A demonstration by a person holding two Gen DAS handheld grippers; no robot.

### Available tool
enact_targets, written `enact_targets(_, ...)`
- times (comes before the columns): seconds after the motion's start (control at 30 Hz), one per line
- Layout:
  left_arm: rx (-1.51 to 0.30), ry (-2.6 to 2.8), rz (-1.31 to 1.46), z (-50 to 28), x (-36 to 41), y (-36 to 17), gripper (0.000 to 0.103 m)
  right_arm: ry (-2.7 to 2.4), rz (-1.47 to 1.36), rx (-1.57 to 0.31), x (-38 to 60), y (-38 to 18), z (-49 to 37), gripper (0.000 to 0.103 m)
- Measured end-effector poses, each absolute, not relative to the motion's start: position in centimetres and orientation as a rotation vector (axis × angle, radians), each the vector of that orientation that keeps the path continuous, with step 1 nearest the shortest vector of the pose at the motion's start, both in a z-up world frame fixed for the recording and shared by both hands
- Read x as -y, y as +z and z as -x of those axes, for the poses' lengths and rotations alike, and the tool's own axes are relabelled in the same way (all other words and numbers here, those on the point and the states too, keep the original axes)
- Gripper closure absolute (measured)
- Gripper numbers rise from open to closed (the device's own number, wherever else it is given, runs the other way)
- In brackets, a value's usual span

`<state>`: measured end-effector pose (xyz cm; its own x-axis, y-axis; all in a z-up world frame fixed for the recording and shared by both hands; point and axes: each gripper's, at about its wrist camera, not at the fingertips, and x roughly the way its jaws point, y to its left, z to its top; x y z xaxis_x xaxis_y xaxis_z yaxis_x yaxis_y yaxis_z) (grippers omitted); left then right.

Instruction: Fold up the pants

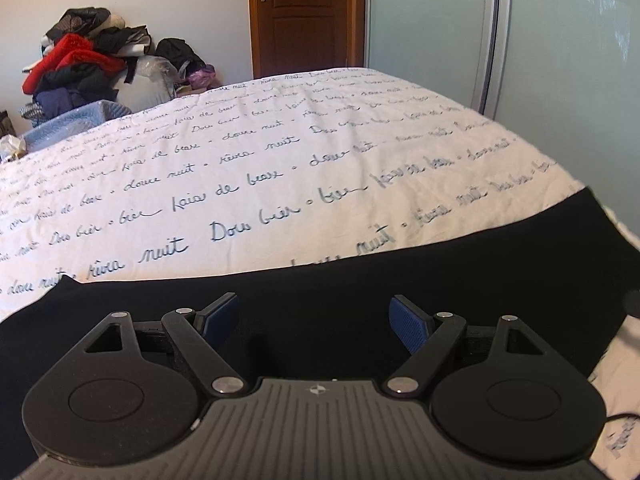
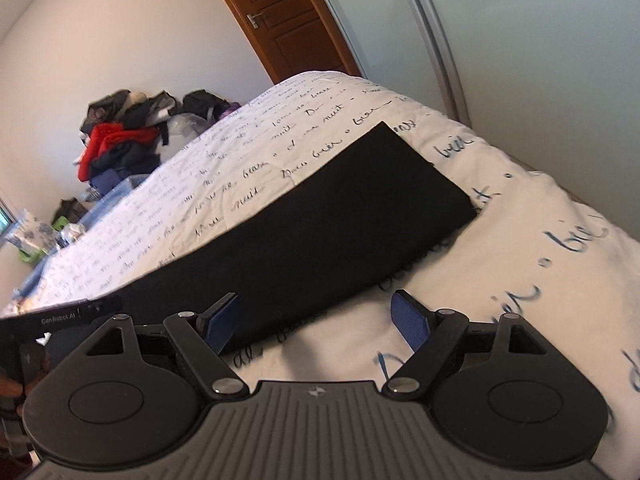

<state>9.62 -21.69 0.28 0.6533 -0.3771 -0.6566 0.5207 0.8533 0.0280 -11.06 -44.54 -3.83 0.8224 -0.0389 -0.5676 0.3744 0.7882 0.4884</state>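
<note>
Pants (image 2: 304,220), one black pair, lie flat on the bed (image 1: 280,152) as a long folded strip, with smooth edges and a squared end toward 1 o'clock in the right wrist view. In the left wrist view the same dark cloth (image 1: 440,280) fills the lower half, running from 8 o'clock across to 3 o'clock beneath the tool. Two grippers are in use. The left gripper (image 1: 316,322) hangs just over the cloth with its two blue pads (image 1: 408,324) spread wide and nothing between them. The right gripper (image 2: 316,322) is likewise spread apart and holds nothing; its left pad (image 2: 222,326) sits over the strip's near edge, its right pad over bare bedding at 5 o'clock. Part of the other tool, a black bar with white lettering, shows at 9 o'clock in the right wrist view. One white cover printed with lines of blue script dresses the bed. Beyond the far side, at 10 o'clock, stands one pile of clothes (image 1: 80,68), red and dark pieces mixed. One wooden door (image 1: 300,16) with a metal handle is at 12 o'clock, and pale sliding panels (image 1: 560,60) take up 2 o'clock.
</note>
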Motion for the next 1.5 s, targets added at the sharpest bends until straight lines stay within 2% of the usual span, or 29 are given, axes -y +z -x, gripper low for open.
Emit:
enact_targets(0.23,-0.665,-0.535,-0.26,-8.7,22.6,0.6,0.02,-0.226,-0.913,-0.391,49.1,-5.7,7.8,0.019)
enact_targets(0.37,-0.694,-0.551,-0.234,-9.1,22.8,0.5,0.02,-0.253,-0.989,-0.318,50.7,-6.3,6.7,0.024)
enact_targets(0.43,-0.712,-0.571,-0.216,-9.3,23.0,0.5,0.021,-0.292,-0.978,-0.323,51.0,-6.3,6.2,0.047)
enact_targets(0.47,-0.718,-0.584,-0.21,-9.3,23.2,0.5,0.022,-0.312,-0.975,-0.332,51.2,-6.4,6.0,0.069)
enact_targets(0.5,-0.721,-0.596,-0.205,-9.4,23.3,0.6,0.022,-0.319,-0.99,-0.334,51.4,-6.7,5.9,0.083)
enact_targets(0.57,-0.726,-0.618,-0.194,-9.5,23.6,0.7,0.022,-0.309,-1.013,-0.331,51.8,-7.3,5.8,0.09)
enact_targets(0.67,-0.759,-0.648,-0.161,-10.0,24.0,0.6,0.022,-0.314,-0.899,-0.344,50.7,-6.2,5.6,0.092)
enact_targets(0.87,-0.855,-0.703,-0.01,-11.2,23.5,0.1,0.024,-0.317,-0.33,-0.435,43.7,-1.7,3.4,0.093)
enact_targets(1.03,-0.941,-0.813,0.181,-12.1,23.2,-0.3,0.023,-0.273,-0.033,-0.484,38.4,-1.5,1.9,0.093)
enact_targets(1.33,-1.192,-0.966,0.621,-14.4,25.4,-3.1,0.015,-0.237,0.267,-0.463,32.1,-2.1,2.1,0.093)
enact_targets(1.5,-1.172,-0.933,0.614,-15.1,26.6,-2.8,0.016,-0.189,0.409,-0.447,29.1,-2.2,3.1,0.093)
